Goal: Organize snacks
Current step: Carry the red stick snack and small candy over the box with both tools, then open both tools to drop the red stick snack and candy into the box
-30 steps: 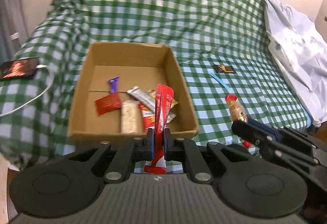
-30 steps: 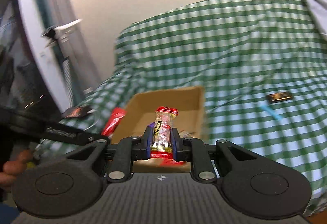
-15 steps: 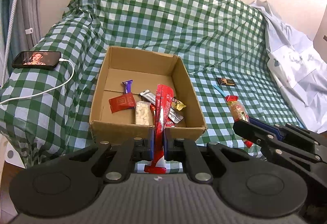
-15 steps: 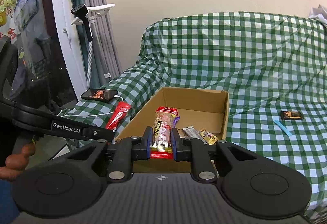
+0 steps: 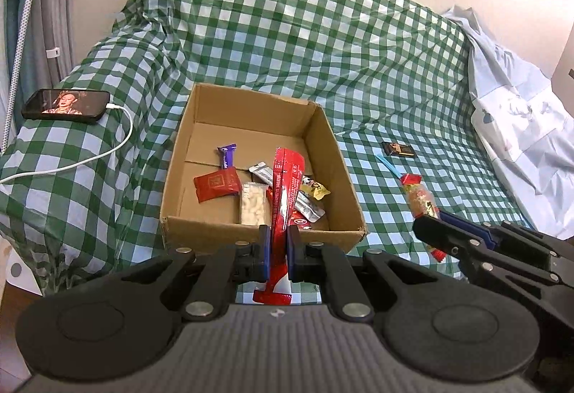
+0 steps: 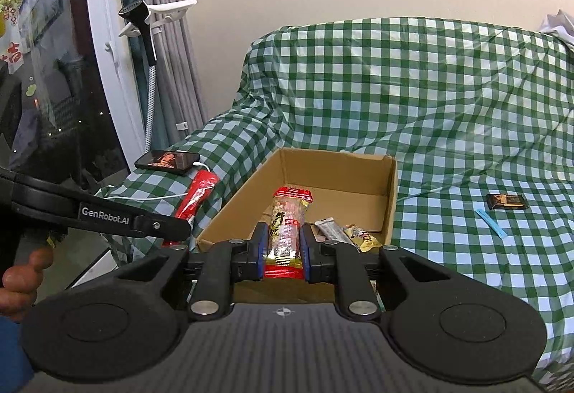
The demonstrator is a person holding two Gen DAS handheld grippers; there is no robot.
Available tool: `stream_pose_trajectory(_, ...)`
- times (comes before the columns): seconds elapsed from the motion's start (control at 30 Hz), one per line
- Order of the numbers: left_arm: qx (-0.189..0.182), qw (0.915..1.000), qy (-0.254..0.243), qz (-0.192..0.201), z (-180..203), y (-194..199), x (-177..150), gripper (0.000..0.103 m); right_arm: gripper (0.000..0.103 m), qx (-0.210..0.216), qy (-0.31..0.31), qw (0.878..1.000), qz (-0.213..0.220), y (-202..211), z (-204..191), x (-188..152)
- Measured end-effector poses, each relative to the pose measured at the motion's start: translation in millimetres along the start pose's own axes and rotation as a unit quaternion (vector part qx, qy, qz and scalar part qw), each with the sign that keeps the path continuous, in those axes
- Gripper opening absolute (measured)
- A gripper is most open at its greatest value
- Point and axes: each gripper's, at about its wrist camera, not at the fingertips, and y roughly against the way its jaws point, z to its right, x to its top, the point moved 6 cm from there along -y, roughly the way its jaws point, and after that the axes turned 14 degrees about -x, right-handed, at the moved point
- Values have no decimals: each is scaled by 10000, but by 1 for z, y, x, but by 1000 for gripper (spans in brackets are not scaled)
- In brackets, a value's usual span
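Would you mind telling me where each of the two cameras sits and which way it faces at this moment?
Left wrist: on the left gripper, looking down into the cardboard box; its fingers pinch a red packet; the right gripper enters at the right.
Right wrist: on the right gripper, facing the box from its other side; it pinches a clear snack pack; the left gripper and a hand show at left.
Shared: box, phone, checked cover.

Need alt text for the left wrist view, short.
The left hand-held gripper is shut on a red snack packet in front of an open cardboard box of snacks on a green checked cover. A phone charges at left; the right hand-held gripper enters at right.
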Motion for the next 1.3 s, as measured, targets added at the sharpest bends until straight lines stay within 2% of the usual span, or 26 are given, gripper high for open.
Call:
stream_pose_trajectory(0.33, 96, 9998, 173, 9, -19, -8, 12, 9, 19, -74, 20, 9999, -74, -14, 9, 3)
stream_pose_trajectory(0.73, 134, 9993, 354, 75, -39, -31, 38, 9, 19, -151, 53, 9997, -161, -50, 16, 16)
stream_pose_trajectory(1.3, 207, 9975, 647, -199, -71, -109, 75, 9, 19, -196, 136, 9981, -560, -136, 20, 23)
